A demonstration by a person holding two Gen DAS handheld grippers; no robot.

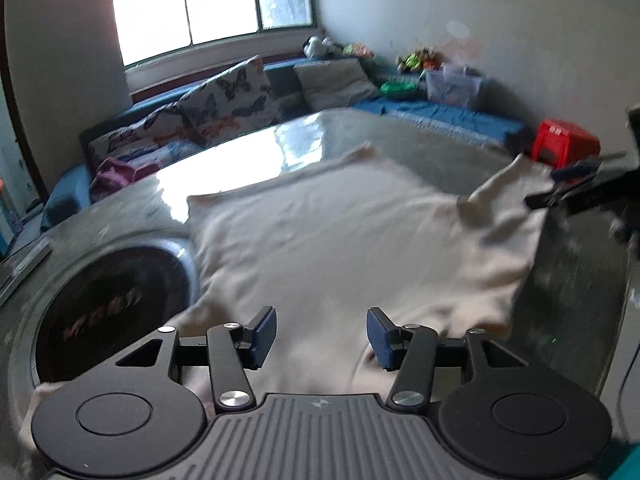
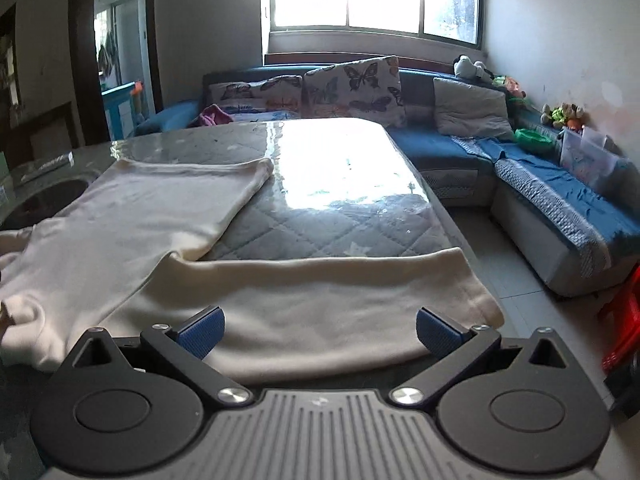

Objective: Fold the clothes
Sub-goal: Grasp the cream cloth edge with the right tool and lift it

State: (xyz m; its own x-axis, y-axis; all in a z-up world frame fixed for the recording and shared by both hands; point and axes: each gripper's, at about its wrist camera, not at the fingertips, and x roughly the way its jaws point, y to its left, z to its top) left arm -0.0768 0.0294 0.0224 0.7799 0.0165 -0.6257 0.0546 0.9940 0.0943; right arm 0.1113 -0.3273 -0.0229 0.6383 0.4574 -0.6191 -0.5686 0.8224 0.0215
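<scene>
Left gripper (image 1: pixel 321 336): jaws spread, empty, hovering over the garment's near part.
Right gripper (image 2: pixel 320 330): jaws spread wide, empty, just above one pant leg's near edge.
Garment (image 2: pixel 132 216): cream trousers lying flat on the table (image 2: pixel 344 168), legs forking apart.
Round black inset (image 1: pixel 112 304): left of the garment.
Sofa (image 2: pixel 440 148): behind the table, with butterfly cushions (image 2: pixel 352 88).

Cream garment (image 2: pixel 132 220) spread flat, perhaps trousers.
</scene>
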